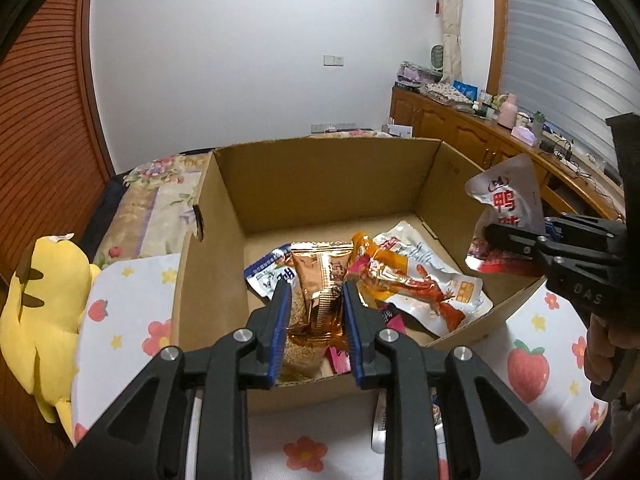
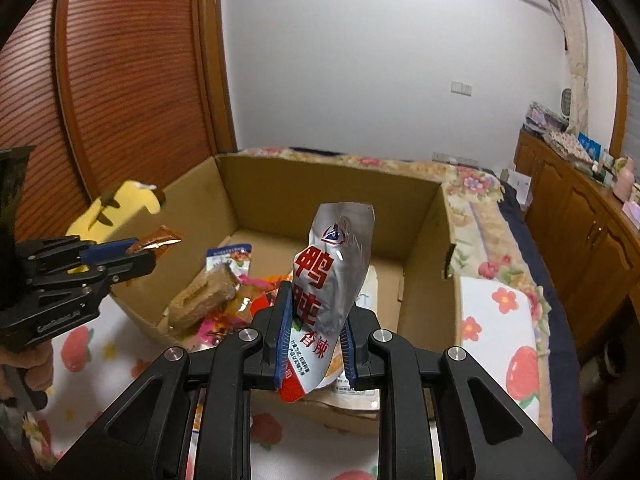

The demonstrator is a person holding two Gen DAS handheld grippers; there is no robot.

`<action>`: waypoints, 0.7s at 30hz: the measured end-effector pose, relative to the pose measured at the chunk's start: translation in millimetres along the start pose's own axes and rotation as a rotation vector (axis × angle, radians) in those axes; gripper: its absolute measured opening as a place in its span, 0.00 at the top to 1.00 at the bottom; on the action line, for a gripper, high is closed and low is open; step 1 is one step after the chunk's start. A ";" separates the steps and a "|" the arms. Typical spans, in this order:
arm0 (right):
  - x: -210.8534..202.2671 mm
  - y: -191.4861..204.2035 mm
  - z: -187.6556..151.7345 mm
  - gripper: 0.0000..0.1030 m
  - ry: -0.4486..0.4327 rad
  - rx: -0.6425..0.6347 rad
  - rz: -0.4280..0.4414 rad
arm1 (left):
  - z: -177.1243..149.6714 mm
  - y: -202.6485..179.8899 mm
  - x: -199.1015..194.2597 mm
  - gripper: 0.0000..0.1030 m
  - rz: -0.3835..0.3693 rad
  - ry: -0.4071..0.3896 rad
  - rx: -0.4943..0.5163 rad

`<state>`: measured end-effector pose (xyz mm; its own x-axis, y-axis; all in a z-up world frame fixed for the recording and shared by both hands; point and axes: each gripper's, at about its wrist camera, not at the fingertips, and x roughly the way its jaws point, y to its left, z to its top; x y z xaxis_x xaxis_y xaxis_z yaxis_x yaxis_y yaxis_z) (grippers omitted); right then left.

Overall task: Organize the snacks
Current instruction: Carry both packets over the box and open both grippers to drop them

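The cardboard box (image 1: 320, 184) sits open on a fruit-and-flower patterned cloth (image 1: 128, 312), and both tools hang over its near side. The left gripper (image 1: 314, 300) points forward and slightly down above the box's near wall, its blue pads pressed onto a copper foil snack packet (image 1: 322, 284) held upright between them. The right gripper (image 2: 314, 320) reaches in over the box's right-hand near corner, level with the rim, pinching a silver duck snack pouch (image 2: 332, 276) by its lower part so the pouch stands tall above the fingers. On the box floor, below the left gripper, lie a white pouch with a red picture (image 1: 432, 284), a blue-and-white packet (image 1: 270, 276) and orange wrappers (image 1: 372, 264). A yellow plush toy (image 1: 44, 300) lies to the left of the box.
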<state>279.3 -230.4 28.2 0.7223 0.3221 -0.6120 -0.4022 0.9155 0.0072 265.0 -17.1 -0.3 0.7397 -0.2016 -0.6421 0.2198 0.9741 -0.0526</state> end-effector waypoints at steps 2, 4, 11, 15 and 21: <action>7.0 0.9 -1.8 0.84 0.023 -0.007 -0.004 | 0.1 0.5 -1.4 0.76 -0.002 -0.005 -0.004; 10.6 1.4 -4.7 0.84 0.034 -0.010 -0.005 | 0.0 0.2 -1.5 0.76 -0.004 -0.006 -0.005; 18.3 -2.0 -8.4 0.83 0.056 0.016 0.017 | 0.9 -2.5 -3.6 0.55 -0.001 -0.013 -0.004; 15.3 -2.6 -10.3 0.63 0.041 0.042 0.037 | -1.2 -2.7 -6.6 0.47 0.005 -0.024 -0.016; -1.1 4.0 -14.6 0.43 -0.011 0.042 0.064 | -8.0 -1.7 -19.5 0.15 0.009 -0.080 -0.032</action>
<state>268.7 -230.6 17.3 0.7022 0.3824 -0.6005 -0.4237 0.9024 0.0792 245.1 -14.0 6.2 0.7904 -0.1995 -0.5792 0.1936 0.9784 -0.0727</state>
